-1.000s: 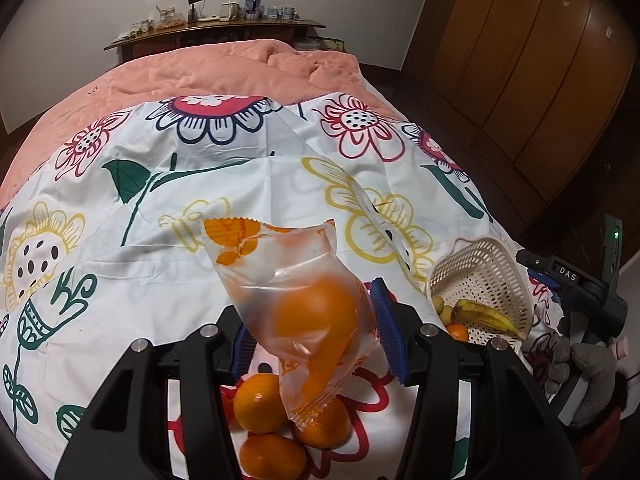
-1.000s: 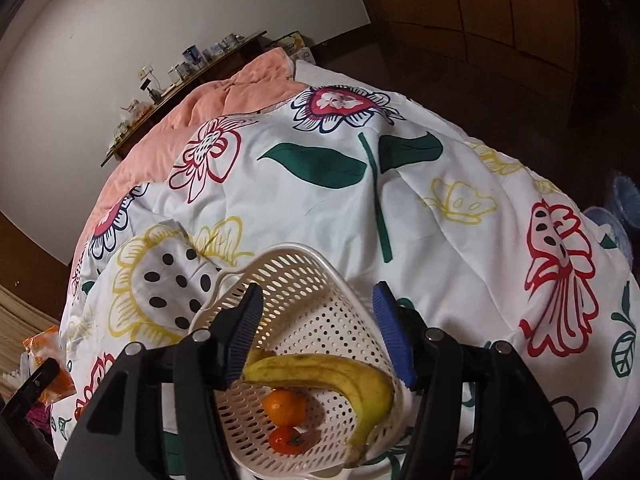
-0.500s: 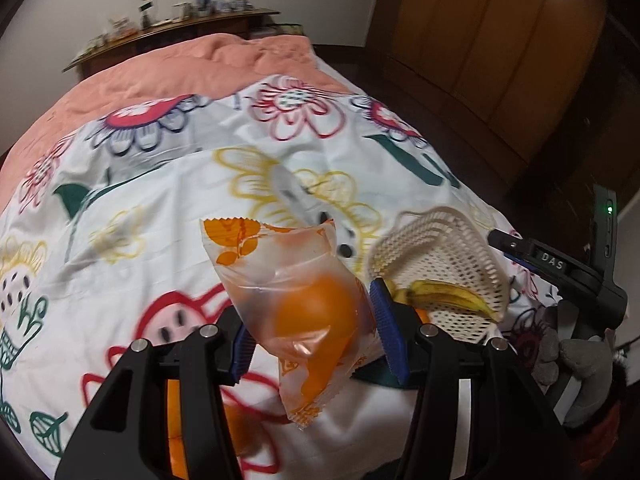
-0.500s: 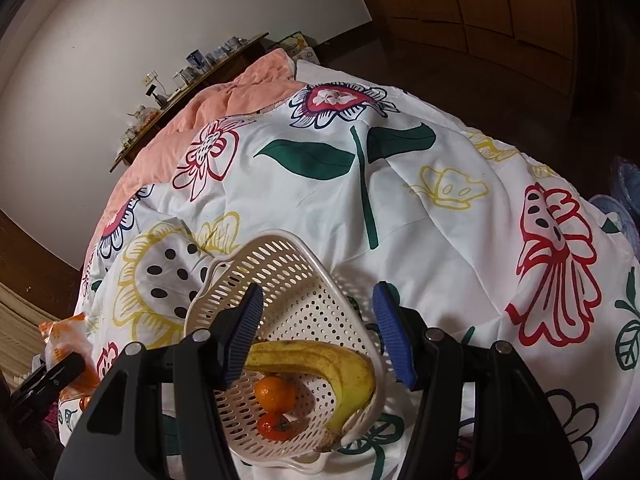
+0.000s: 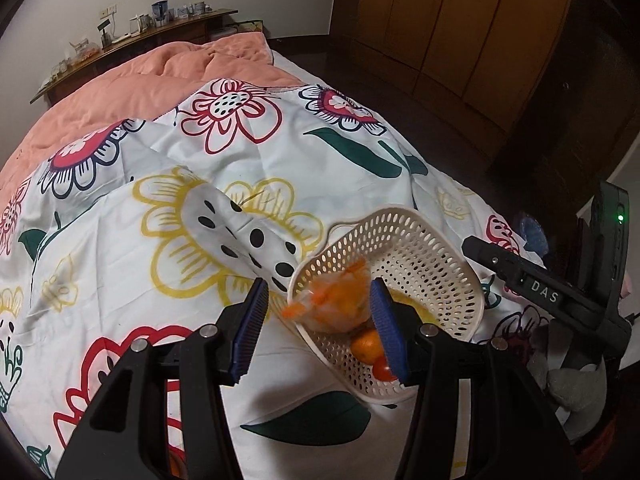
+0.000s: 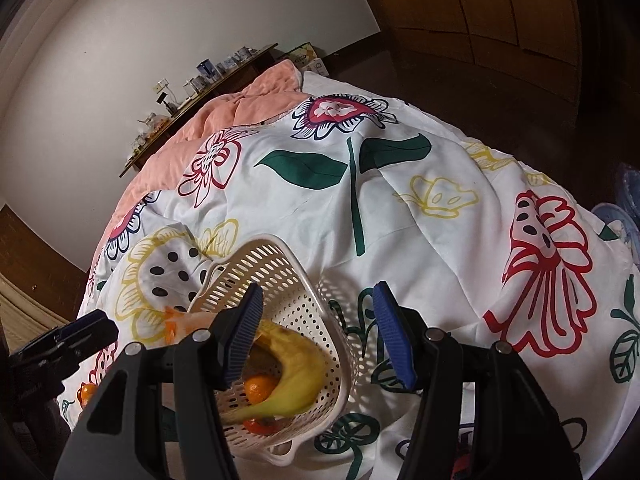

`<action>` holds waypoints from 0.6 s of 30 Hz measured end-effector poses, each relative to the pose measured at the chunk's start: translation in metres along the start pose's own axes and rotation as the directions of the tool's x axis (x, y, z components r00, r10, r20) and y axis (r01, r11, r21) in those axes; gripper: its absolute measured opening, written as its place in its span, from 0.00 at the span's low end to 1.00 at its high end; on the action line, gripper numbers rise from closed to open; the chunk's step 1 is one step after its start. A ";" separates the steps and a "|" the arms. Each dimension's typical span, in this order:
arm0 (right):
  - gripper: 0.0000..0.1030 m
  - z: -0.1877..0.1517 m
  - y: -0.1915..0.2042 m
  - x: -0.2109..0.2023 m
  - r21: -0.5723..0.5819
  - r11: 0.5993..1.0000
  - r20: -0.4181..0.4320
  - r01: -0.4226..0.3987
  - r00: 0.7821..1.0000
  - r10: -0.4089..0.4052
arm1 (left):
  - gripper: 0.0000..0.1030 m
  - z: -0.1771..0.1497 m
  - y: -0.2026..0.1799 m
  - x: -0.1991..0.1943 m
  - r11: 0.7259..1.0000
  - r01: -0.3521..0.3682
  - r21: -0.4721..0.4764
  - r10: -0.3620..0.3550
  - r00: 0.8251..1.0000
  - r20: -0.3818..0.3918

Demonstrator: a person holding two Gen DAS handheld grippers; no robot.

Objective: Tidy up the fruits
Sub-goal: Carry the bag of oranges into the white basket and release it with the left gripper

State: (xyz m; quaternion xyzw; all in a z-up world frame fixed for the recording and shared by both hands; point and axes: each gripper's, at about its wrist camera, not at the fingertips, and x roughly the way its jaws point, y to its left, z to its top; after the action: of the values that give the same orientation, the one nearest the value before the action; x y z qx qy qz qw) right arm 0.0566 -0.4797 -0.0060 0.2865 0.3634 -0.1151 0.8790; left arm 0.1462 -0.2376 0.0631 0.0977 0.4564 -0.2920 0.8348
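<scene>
1. Left wrist view: the left gripper (image 5: 318, 322) has its jaws spread wide with nothing clamped between the blue pads (image 5: 250, 328).
2. A clear bag of oranges (image 5: 334, 300), blurred, sits at the near rim of the white perforated basket (image 5: 432, 276), partly over the rim and close to the right-hand pad; whether it touches that pad cannot be told.
3. Below the bag, inside the basket, lie an orange (image 5: 366, 346) and a small red fruit (image 5: 382, 369), partly hidden by the pad.
4. The basket rests tilted on the flowered duvet (image 5: 224, 184) of the bed, near the bed's right edge.
5. The right gripper (image 5: 548, 292) shows as a black body on the far side of the basket, at the right of the frame.
6. Behind the duvet a pink blanket (image 5: 132, 88) covers the head of the bed, and a wooden shelf (image 5: 132, 40) with small items runs along the wall.
7. Right wrist view: the right gripper (image 6: 318, 326) is also spread wide and holds nothing; its left pad overlaps the basket (image 6: 280, 276), the right pad is over the duvet (image 6: 420, 208).
8. In the basket a banana (image 6: 292, 376) curves over an orange (image 6: 258, 386), with the small red fruit (image 6: 260, 426) at the near wall.
9. The bag (image 6: 188, 320) shows as an orange blur at the basket's left rim.
10. The left gripper (image 6: 60, 344) is at the left edge, just beside the bag, and one loose orange (image 6: 86, 392) lies on the duvet below it.
</scene>
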 end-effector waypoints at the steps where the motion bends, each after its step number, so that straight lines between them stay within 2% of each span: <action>1: 0.56 0.000 -0.001 0.000 0.001 1.000 0.000 -0.003 1.000 0.003 | 0.52 0.000 0.000 0.000 1.000 -0.005 -0.002 0.005 1.000 -0.001; 8: 0.56 -0.005 0.004 0.004 -0.009 1.000 -0.023 -0.022 1.000 0.022 | 0.52 -0.003 0.007 0.000 0.999 -0.033 -0.014 0.033 0.999 -0.009; 11: 0.56 -0.009 0.014 0.005 -0.048 0.998 -0.051 -0.040 0.998 0.038 | 0.53 -0.005 0.010 -0.002 0.999 -0.034 -0.018 0.034 0.999 -0.008; 14: 0.70 -0.014 0.029 0.007 -0.131 0.991 -0.076 -0.032 0.997 0.022 | 0.54 -0.007 0.015 -0.006 0.999 -0.034 -0.031 0.034 0.999 -0.003; 18: 0.72 -0.022 0.044 0.004 -0.217 0.975 -0.098 -0.044 0.995 0.023 | 0.54 -0.008 0.022 -0.012 0.998 -0.034 -0.046 0.034 0.999 0.007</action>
State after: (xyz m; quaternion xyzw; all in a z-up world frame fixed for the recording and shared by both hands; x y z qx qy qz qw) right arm 0.0651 -0.4316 -0.0027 0.1991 0.4104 -0.0459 0.8887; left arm 0.1479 -0.2119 0.0657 0.0852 0.4581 -0.2676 0.8434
